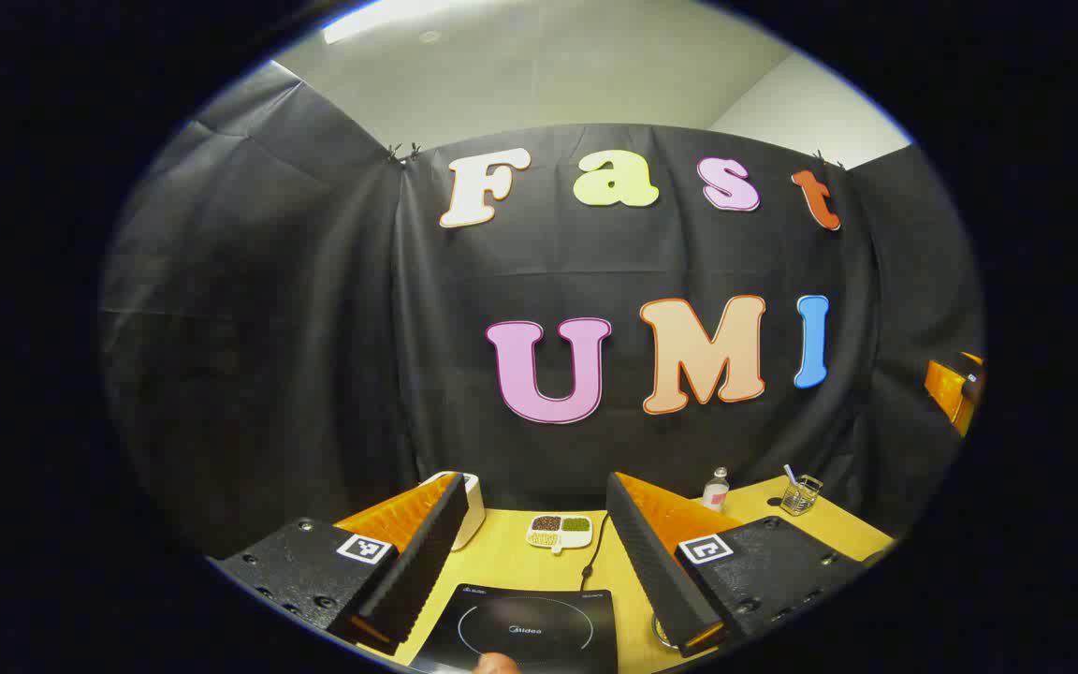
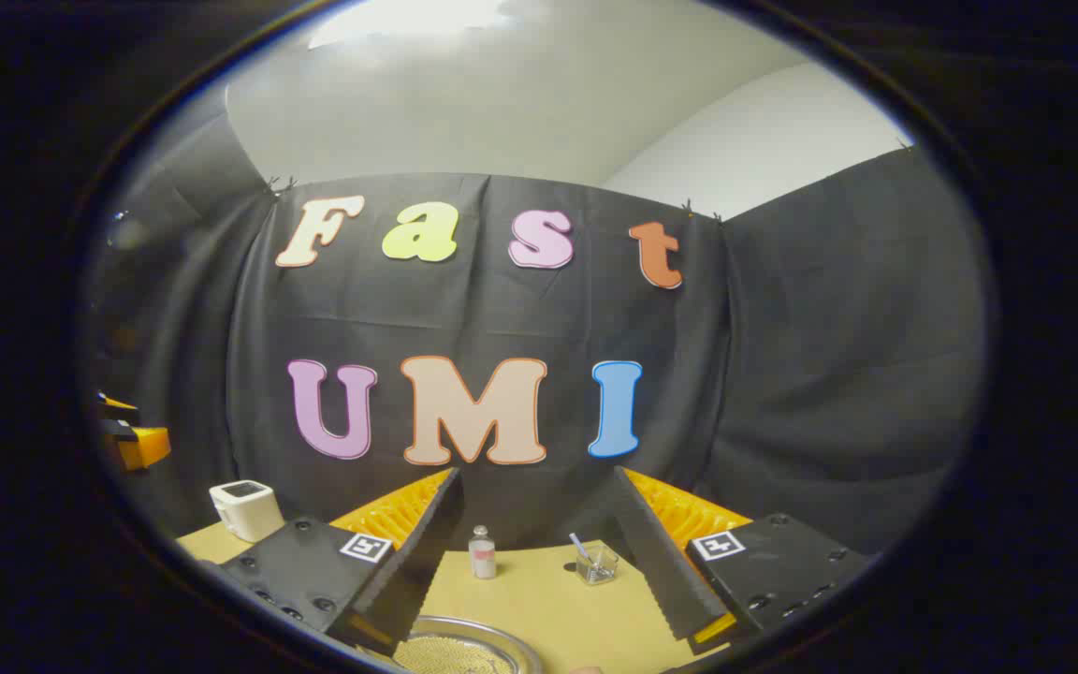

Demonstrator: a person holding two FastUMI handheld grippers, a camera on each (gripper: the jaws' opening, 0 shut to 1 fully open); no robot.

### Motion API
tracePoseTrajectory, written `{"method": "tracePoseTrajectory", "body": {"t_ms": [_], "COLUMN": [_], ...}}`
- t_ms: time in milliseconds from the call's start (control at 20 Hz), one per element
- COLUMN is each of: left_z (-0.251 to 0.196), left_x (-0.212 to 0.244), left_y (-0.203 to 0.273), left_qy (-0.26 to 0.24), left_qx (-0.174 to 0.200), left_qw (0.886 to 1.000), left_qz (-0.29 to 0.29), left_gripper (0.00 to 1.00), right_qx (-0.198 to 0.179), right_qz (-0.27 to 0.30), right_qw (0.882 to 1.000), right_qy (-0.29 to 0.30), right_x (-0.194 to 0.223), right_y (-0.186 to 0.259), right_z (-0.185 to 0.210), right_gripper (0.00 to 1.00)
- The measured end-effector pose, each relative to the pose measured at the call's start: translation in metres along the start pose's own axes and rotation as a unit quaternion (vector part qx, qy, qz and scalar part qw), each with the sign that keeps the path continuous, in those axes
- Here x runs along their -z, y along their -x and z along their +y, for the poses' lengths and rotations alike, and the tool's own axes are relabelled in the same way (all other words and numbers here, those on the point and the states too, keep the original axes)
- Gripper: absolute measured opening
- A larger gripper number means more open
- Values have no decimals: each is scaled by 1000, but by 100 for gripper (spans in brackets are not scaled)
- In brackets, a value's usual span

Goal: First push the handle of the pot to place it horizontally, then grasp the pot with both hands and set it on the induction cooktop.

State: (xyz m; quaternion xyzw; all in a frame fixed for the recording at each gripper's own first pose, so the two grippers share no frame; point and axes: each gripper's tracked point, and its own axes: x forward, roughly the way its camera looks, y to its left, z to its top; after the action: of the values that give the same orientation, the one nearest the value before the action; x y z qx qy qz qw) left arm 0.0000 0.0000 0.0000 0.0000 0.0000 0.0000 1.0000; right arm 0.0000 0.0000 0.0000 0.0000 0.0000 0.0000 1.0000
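The pot (image 2: 464,651) sits low on the desk (image 2: 548,599), just under the right hand-held gripper (image 2: 539,599); I see its metal rim, but the handle is hidden. The induction cooktop (image 1: 525,632) lies below the left hand-held gripper (image 1: 530,580). Both grippers hang above the desk with fingers wide apart and hold nothing. I judge the handle push is not yet begun. To do it well, lower one gripper beside the handle and push slowly, so the pot body does not slide. A small bottle (image 2: 481,552) and a glass cup (image 2: 595,564) stand farther back.
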Motion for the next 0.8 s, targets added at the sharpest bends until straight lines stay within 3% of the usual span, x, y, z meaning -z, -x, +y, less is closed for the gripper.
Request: {"method": "tracePoseTrajectory", "body": {"t_ms": [100,150,200,500,600,800], "left_z": [-1,-1,0,3,4,3], "left_x": [1,1,3,7,6,4], "left_y": [0,0,1,7,8,11], "left_qy": [5,7,8,8,6,6], "left_qx": [0,1,1,-1,-2,-2], "left_qw": [1000,1000,1000,1000,1000,1000], "left_qz": [1,2,4,7,6,2], "left_gripper": [96,92,96,92,96,92], "right_qx": [2,2,1,-7,-8,-8], "right_qz": [2,3,4,4,4,7], "right_qw": [1000,1000,1000,1000,1000,1000], "right_qy": [-1,-1,0,-3,0,5], "right_x": [1,1,2,2,3,5], "right_y": [1,2,4,7,5,8], "right_z": [-2,-1,-1,2,3,3], "right_gripper": [98,98,98,100,96,94]}}
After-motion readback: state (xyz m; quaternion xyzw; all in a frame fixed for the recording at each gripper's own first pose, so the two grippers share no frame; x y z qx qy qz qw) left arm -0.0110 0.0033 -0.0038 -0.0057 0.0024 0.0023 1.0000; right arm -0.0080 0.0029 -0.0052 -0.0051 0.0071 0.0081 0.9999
